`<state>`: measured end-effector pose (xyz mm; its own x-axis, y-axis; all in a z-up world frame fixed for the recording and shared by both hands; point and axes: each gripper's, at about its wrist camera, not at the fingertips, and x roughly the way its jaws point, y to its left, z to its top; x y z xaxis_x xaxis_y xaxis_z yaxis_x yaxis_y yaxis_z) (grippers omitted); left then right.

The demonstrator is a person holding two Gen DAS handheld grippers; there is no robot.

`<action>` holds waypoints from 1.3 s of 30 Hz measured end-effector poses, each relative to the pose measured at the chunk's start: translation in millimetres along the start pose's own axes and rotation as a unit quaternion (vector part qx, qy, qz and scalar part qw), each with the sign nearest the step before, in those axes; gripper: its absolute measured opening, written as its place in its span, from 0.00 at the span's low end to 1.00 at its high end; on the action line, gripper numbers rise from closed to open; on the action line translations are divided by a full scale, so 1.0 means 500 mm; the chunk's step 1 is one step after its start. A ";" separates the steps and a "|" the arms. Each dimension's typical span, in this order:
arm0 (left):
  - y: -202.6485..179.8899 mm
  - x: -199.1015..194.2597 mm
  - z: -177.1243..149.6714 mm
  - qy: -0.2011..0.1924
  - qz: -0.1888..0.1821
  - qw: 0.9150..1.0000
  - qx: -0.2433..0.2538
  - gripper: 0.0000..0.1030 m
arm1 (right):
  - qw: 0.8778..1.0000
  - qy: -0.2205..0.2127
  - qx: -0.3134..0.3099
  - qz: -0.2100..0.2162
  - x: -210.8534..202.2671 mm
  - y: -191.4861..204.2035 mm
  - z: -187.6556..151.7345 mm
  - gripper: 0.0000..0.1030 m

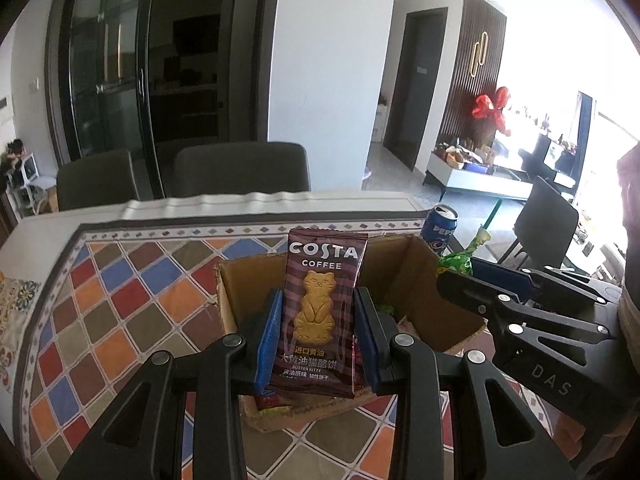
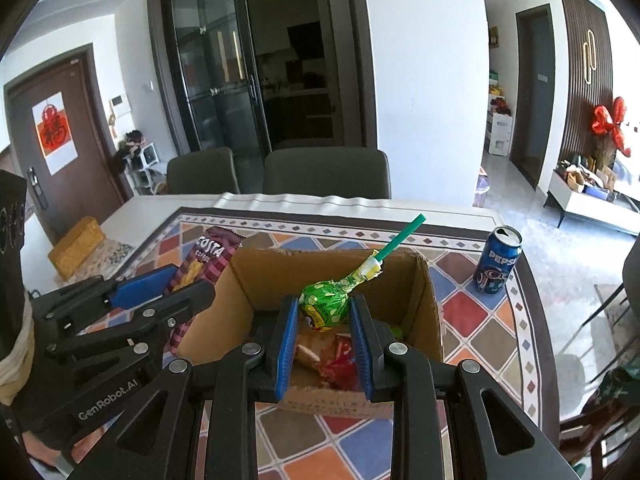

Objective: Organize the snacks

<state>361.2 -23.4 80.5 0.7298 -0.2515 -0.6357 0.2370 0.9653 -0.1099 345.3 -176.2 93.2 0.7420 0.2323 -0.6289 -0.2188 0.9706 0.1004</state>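
My left gripper (image 1: 316,300) is shut on a dark purple Costa Coffee biscuit packet (image 1: 318,312), held upright above the open cardboard box (image 1: 420,300). The packet also shows in the right wrist view (image 2: 204,260), held by the left gripper (image 2: 180,280). My right gripper (image 2: 324,308) is shut on a green-wrapped lollipop (image 2: 324,304) with a green stick, held over the same box (image 2: 264,280). Red and tan snack packets (image 2: 336,360) lie on the box floor. In the left wrist view the right gripper (image 1: 460,272) holds the lollipop (image 1: 456,262) at the box's right side.
A blue Pepsi can (image 2: 496,260) stands on the patterned tablecloth (image 2: 480,320) right of the box; it also shows in the left wrist view (image 1: 438,226). A yellow block (image 2: 78,248) lies at the far left. Two dark chairs (image 2: 328,172) stand behind the table.
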 end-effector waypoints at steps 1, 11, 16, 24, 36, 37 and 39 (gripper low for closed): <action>0.003 0.008 0.004 0.005 -0.002 1.000 -0.002 0.34 | 1.000 0.006 0.000 -0.003 0.009 -0.004 0.004 0.26; 0.002 0.021 0.015 0.018 0.023 1.000 0.008 0.52 | 0.999 0.050 0.005 -0.020 0.055 -0.026 0.010 0.37; -0.008 -0.012 -0.009 0.009 0.044 0.999 0.016 0.52 | 0.999 0.035 0.010 -0.023 0.025 -0.023 0.000 0.40; -0.023 -0.087 -0.056 -0.009 0.056 0.998 0.011 0.56 | 1.000 0.004 0.005 -0.025 -0.051 -0.007 -0.031 0.40; -0.068 -0.217 -0.140 -0.062 0.080 0.994 0.043 0.67 | 0.998 -0.046 0.007 -0.030 -0.183 0.016 -0.112 0.55; -0.072 -0.226 -0.149 -0.065 0.082 0.993 0.047 0.69 | 0.998 -0.049 0.007 -0.030 -0.193 0.017 -0.121 0.56; -0.078 -0.242 -0.168 -0.071 0.082 0.993 0.050 0.72 | 0.998 -0.054 0.012 -0.031 -0.210 0.020 -0.140 0.58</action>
<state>210.0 -24.6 97.3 0.8457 -0.1053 -0.5231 0.1642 0.9841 0.0675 220.7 -195.3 106.1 0.8176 0.1767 -0.5480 -0.1570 0.9841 0.0831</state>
